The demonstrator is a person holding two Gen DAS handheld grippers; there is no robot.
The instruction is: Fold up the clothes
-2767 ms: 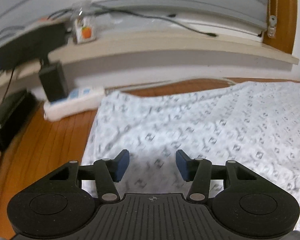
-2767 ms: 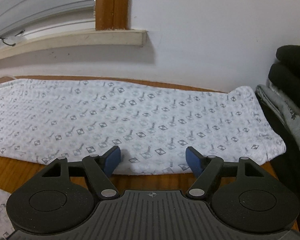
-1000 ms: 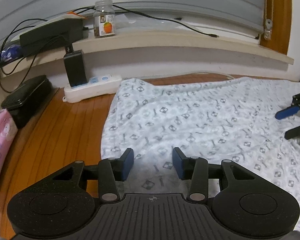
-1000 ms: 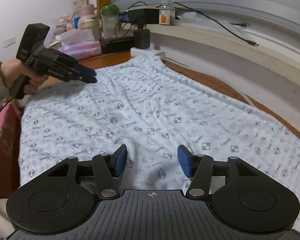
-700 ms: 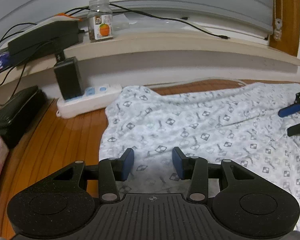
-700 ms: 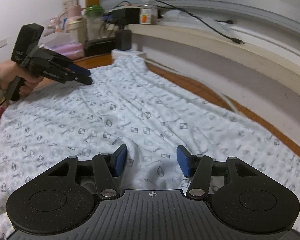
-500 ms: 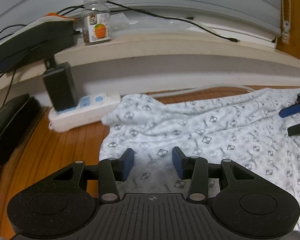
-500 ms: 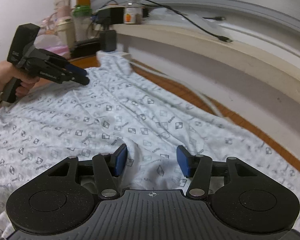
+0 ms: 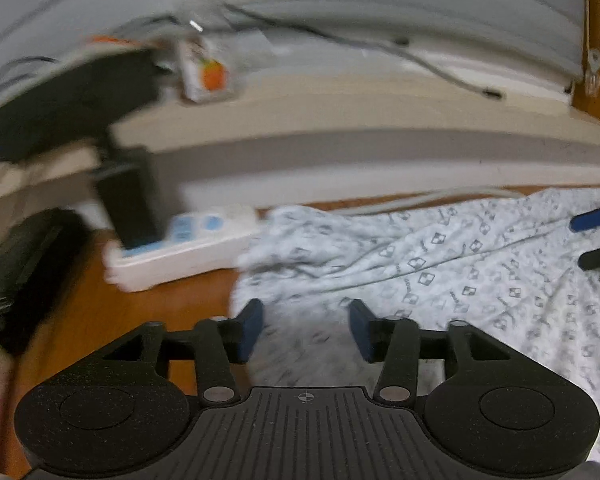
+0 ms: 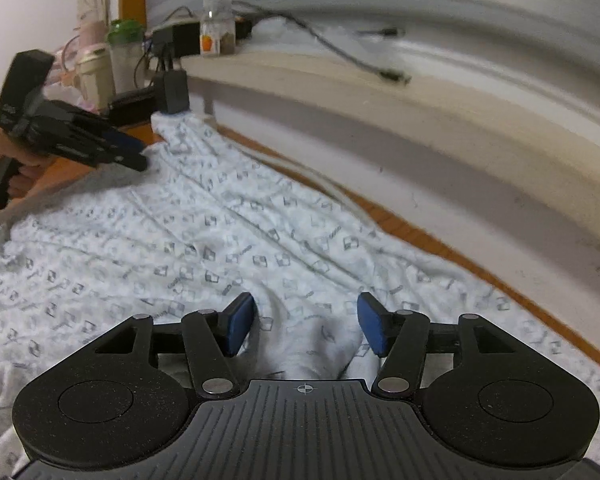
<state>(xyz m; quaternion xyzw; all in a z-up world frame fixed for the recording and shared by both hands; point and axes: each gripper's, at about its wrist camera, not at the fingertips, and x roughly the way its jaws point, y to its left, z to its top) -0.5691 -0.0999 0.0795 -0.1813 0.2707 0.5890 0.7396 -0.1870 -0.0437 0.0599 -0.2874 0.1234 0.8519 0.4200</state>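
Observation:
A white garment printed with small grey squares lies spread over the wooden table. My left gripper is open and low over the garment's rumpled left corner, with cloth lying between its blue pads. In the right wrist view the same garment stretches away, and my right gripper stands open astride a raised fold near the back edge. The left gripper shows there at far left, held in a hand. The right gripper's tips show at the left view's right edge.
A white power strip with a black adapter lies just beyond the garment's corner. A black case sits at left. The window sill carries a jar, cables and a black box. Bottles stand far left.
Both grippers have moved closer to the back of the table and lower over the garment. The cloth has bunched more near the power strip. Both stay open.

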